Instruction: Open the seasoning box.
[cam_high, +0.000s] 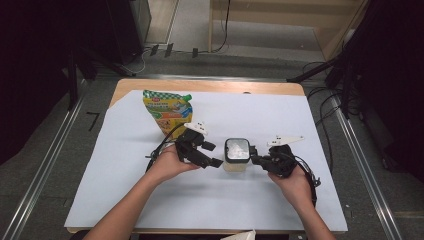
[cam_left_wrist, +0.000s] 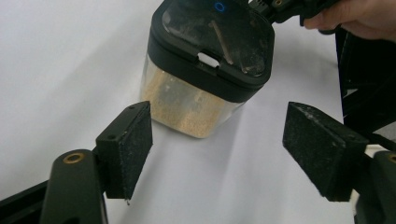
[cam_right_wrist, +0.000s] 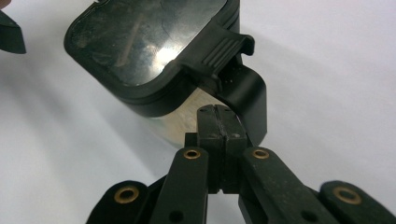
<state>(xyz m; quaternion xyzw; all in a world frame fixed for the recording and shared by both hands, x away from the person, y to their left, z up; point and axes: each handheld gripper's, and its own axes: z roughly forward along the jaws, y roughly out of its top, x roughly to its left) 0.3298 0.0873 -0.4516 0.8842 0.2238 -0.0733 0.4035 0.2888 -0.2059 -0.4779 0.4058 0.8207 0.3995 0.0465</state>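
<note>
Standing behind the container (cam_high: 236, 154), a pouch (cam_high: 169, 111); left gripper (cam_high: 212, 154) jaws apart.

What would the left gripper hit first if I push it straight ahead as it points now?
Most likely the clear jar with the black lid: it stands just ahead of the open left gripper, slightly left of centre. Depth is hard to judge.

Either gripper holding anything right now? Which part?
The left gripper is open, empty, short of the jar. The right gripper is shut at the jar's handle; an actual pinch cannot be told.
</note>
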